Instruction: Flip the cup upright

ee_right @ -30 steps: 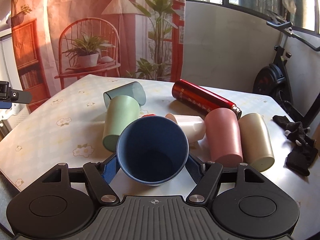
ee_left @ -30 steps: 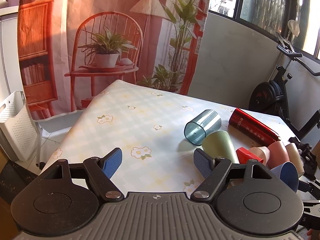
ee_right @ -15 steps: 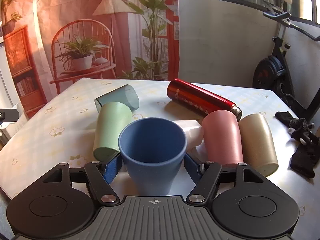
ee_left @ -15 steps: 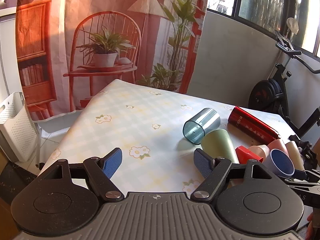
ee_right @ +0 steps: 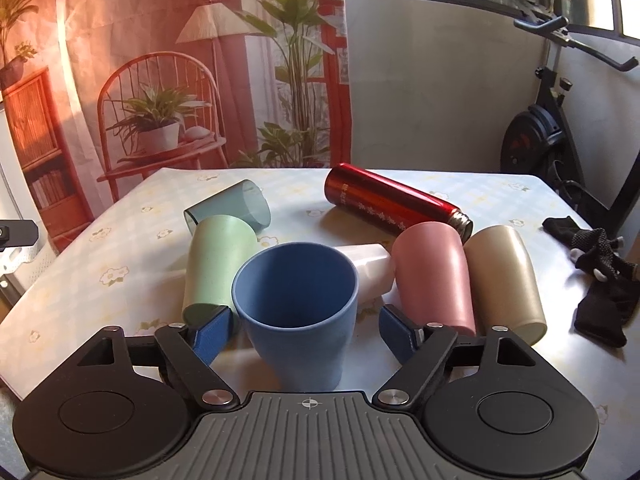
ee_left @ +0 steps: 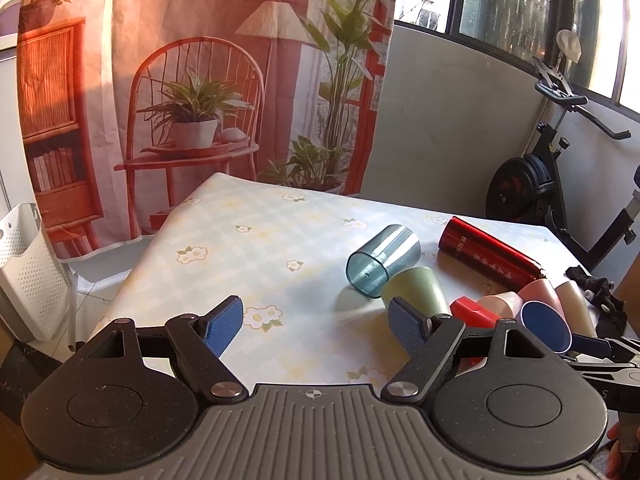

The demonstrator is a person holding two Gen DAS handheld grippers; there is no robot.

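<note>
A blue cup (ee_right: 295,312) is seen standing upright on the bench (ee_right: 120,248), mouth up, between the spread fingers of the right gripper (ee_right: 306,330). Gaps show on both sides of the cup, so nothing is gripped. Just behind the blue cup, a green cup (ee_right: 218,264), a white cup (ee_right: 370,270), a pink cup (ee_right: 434,276) and a beige cup (ee_right: 506,280) are lying on their sides. Farther behind it, a clear teal cup (ee_right: 232,210) and a red flask (ee_right: 394,204) are also lying down. The left gripper (ee_left: 318,324) is held wide open and empty, well to the left of the blue cup.
</note>
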